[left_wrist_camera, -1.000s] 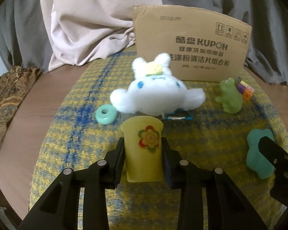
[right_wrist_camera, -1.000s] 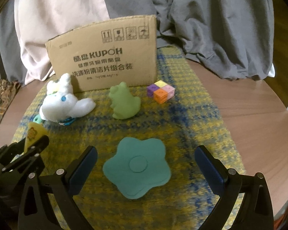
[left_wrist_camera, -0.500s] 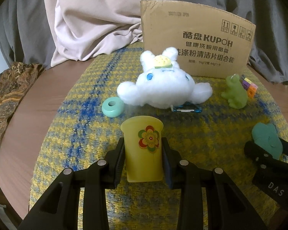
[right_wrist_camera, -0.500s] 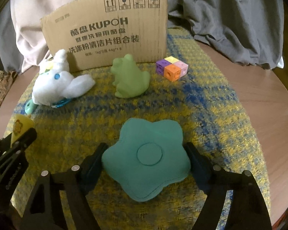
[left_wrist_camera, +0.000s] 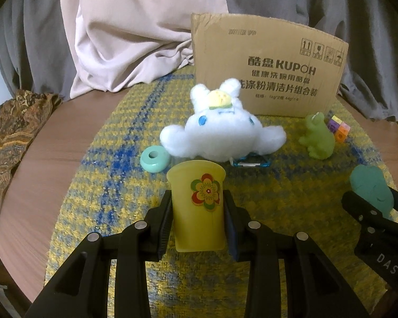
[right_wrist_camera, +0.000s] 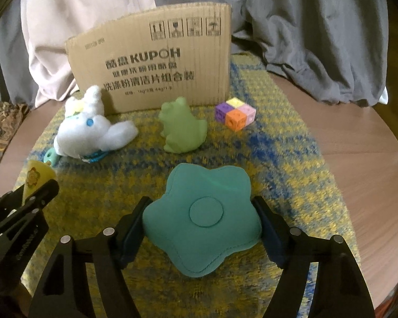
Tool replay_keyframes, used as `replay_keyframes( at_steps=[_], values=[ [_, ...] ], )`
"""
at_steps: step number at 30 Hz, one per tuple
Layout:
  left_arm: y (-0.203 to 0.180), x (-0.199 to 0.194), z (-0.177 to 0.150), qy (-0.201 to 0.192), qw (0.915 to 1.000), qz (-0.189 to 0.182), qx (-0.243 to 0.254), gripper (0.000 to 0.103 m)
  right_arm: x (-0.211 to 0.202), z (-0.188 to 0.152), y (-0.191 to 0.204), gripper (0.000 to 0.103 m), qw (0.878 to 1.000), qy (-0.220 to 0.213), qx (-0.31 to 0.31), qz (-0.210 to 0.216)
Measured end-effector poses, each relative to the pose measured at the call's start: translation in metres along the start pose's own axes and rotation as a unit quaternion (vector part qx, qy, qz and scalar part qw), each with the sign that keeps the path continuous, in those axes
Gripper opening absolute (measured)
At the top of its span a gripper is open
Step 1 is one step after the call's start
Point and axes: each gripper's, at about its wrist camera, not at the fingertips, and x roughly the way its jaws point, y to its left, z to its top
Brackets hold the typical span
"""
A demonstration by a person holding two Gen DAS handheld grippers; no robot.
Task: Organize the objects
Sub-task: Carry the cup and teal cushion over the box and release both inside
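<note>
both views are dim and warm-toned, lit softly from overhead, with faint, diffuse shadows under the things. fisheye bending curves the round brown wooden bench (left_wrist_camera: 47,159) edge and darkens every corner to black. the print on the tan cardboard box (right_wrist_camera: 156,61) is slightly smeared; the yellow-and-blue woven mat (right_wrist_camera: 291,164) looks grainy. no glare shows anywhere.

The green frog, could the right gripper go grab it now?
Probably not yet. The right gripper has its jaws closing around the teal flower cushion, so it's busy. The path itself looks free: only bare cloth lies between the cushion and the frog.
</note>
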Motion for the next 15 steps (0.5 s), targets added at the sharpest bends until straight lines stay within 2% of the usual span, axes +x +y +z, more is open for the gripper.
replay_keyframes(
  at_steps=[15],
  values=[
    [-0.006, -0.02, 0.023, -0.027, 0.9995, -0.012, 0.007, 0.035, -0.028, 0.021, -0.004, 0.075, 0.999, -0.036, -0.001, 0.006]
  ],
)
